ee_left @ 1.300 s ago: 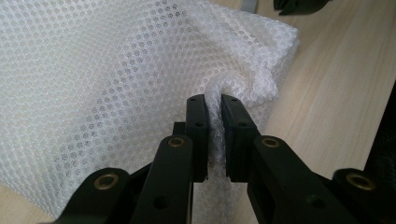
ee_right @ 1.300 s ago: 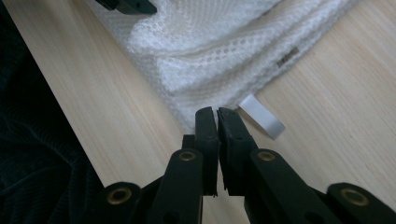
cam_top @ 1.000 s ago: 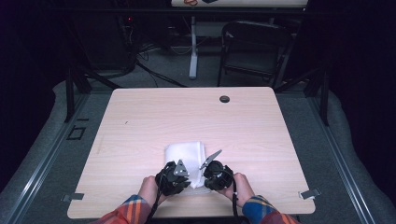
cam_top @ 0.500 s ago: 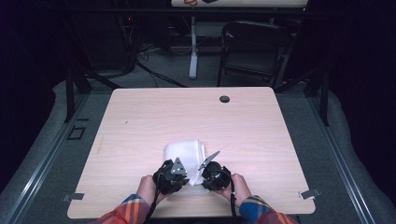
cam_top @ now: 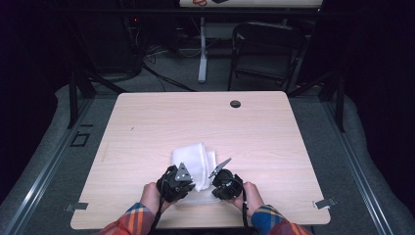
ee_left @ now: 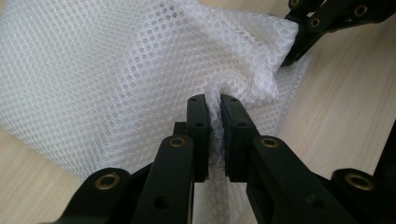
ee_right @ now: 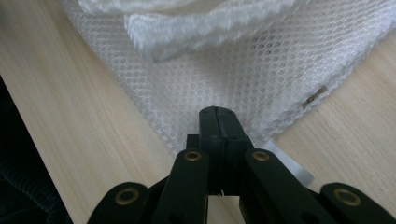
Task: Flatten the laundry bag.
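A white mesh bag (cam_top: 195, 161) lies near the middle of the front edge of the pale wooden surface (cam_top: 274, 132), its far part bulging over a folded white cloth inside; a person's two hands hold tongs at its near end; the left tongs (ee_left: 212, 119) are closed on a pinched ridge of the mesh, the netting bunched between the jaws; the right tongs (ee_right: 218, 122) are closed flat together at the bag's near edge, gripping the thin mesh border; in the high view the left tongs (cam_top: 182, 182) and right tongs (cam_top: 220, 178) sit side by side, close together, at the bag's front; to do this step well, it seems best to keep both grips firm on single layers of netting, draw them apart evenly so the opening spreads without tearing, and keep the bag low on the surface so the cloth does not slide out; a small tag (ee_right: 316, 95) shows at the bag's edge, its writing too small to read; no other brand or lettering is legible.
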Tool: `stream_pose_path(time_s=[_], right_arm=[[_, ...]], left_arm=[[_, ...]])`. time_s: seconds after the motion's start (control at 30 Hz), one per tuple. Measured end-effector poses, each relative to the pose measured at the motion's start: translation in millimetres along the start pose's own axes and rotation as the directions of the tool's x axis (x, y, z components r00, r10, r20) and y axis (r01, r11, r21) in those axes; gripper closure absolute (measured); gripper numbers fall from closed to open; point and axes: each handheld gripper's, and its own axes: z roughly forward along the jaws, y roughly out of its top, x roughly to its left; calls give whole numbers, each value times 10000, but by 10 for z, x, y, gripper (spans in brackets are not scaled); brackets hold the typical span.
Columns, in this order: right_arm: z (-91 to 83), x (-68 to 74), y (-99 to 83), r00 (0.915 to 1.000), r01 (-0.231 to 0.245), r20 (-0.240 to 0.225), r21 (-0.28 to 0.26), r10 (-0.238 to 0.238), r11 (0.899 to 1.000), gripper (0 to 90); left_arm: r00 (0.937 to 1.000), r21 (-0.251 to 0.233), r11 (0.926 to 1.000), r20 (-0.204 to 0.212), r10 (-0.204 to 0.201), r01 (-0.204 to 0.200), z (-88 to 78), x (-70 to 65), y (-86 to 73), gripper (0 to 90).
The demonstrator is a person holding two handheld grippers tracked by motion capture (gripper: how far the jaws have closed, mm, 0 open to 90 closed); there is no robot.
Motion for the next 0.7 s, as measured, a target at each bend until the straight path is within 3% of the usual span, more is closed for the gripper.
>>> stream_pose_path(time_s=[0.17, 0.7], right_arm=[[-20, -6, 12, 9997, 208, 118, 326, -212, 9993, 900], [-41, -7, 6, 9991, 113, 396, 543, -135, 9985, 900]], left_arm=[[9999, -119, 9999, -150, -57, 55, -36, 18, -7, 828], [9987, -468, 9985, -417, -291, 272, -185, 93, -69, 833]])
